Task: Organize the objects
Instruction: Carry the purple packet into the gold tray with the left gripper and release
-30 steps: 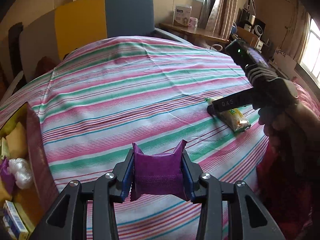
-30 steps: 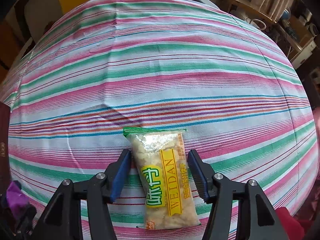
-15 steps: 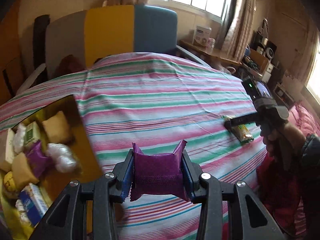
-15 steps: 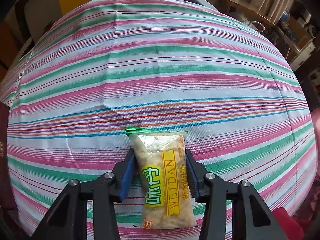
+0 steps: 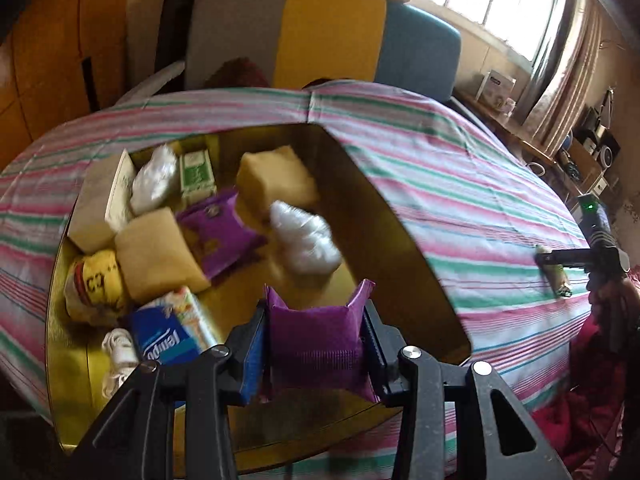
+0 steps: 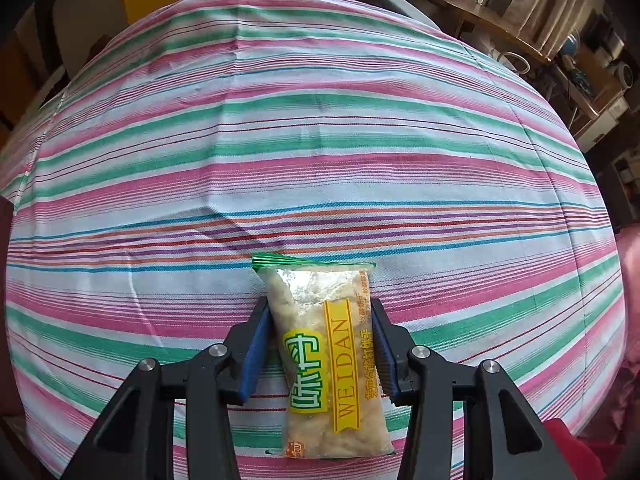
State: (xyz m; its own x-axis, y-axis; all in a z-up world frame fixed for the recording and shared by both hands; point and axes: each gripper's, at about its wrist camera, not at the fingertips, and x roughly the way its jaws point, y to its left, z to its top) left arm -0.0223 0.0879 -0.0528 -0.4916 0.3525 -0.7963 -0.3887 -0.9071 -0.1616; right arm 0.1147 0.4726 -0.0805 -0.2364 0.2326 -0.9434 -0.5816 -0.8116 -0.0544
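My left gripper [image 5: 316, 344] is shut on a purple packet [image 5: 316, 340] and holds it over the near edge of a gold tray [image 5: 376, 240]. The tray holds yellow packets [image 5: 156, 256], white wrapped items [image 5: 304, 240], another purple packet [image 5: 218, 236] and a blue tissue pack [image 5: 168, 340]. My right gripper [image 6: 320, 344] is shut on a clear snack bag [image 6: 328, 352] marked WEIDAN, which lies on the striped cloth [image 6: 320, 160]. It also shows in the left wrist view [image 5: 560, 258], far right.
The striped cloth [image 5: 460, 184] covers a round table. A grey, yellow and blue chair back [image 5: 320, 44] stands behind it. A cluttered shelf [image 6: 500, 32] is at the back right. A white box [image 5: 100, 196] lies in the tray's far left.
My left gripper has swung left with the purple packet, from over the cloth to over the gold tray. My right gripper has closed its fingers onto the snack bag.
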